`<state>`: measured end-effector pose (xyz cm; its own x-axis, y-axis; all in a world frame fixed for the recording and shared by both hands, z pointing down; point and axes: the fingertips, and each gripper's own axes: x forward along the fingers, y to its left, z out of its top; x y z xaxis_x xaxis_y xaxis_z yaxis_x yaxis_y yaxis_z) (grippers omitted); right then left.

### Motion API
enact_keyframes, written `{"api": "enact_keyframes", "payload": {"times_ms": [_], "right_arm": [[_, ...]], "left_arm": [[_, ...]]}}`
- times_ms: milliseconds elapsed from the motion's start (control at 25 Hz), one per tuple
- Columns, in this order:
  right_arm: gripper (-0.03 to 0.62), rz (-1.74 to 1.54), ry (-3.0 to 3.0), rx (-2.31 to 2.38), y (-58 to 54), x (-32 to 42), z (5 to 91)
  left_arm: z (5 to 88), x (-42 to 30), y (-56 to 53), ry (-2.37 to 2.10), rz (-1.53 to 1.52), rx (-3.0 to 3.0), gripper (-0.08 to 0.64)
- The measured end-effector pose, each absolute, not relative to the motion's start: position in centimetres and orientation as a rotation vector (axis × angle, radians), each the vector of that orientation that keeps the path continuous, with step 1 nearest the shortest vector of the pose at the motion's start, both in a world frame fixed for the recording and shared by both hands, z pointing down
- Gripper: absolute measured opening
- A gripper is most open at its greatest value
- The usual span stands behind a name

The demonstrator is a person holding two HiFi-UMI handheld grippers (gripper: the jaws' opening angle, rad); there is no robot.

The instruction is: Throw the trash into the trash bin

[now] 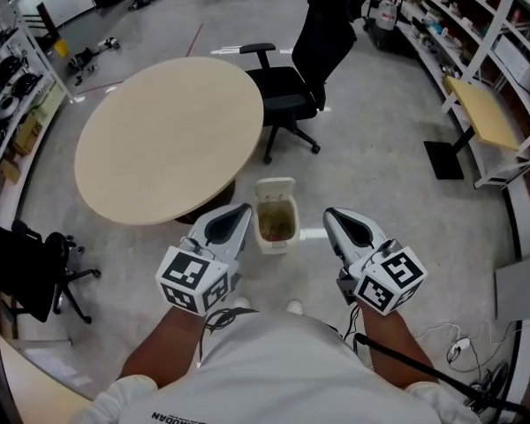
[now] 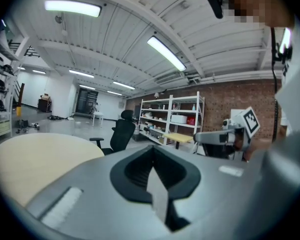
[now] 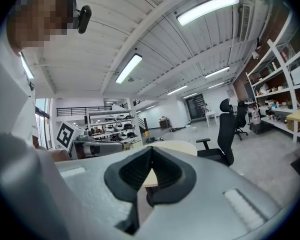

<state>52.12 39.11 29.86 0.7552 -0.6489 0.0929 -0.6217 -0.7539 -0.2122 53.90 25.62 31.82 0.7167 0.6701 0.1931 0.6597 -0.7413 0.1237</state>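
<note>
Head view: the open trash bin stands on the floor between the left gripper and the right gripper, near the round tabletop. Left gripper view: jaws pressed together, holding nothing. Right gripper view: jaws pressed together, likewise empty.

Right gripper fingers together, empty; round table beyond, black chair right.

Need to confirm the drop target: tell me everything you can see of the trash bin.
The bin is small, cream-white, plastic-looking, rectangular, standing upright on the grey floor beside the round table. Its lid is flipped open at the far side. Brownish contents show inside. Only the floor touches it.
</note>
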Motion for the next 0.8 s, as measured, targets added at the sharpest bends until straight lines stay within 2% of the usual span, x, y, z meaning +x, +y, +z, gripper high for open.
{"api": "enact_keyframes", "payload": {"times_ms": [800], "right_arm": [[0.002, -0.280, 0.957, -2.801, 35.7, 51.6, 30.8]], "left_arm": [[32.6, 53.5, 24.4, 1.260, 0.366, 2.869, 0.008]]}}
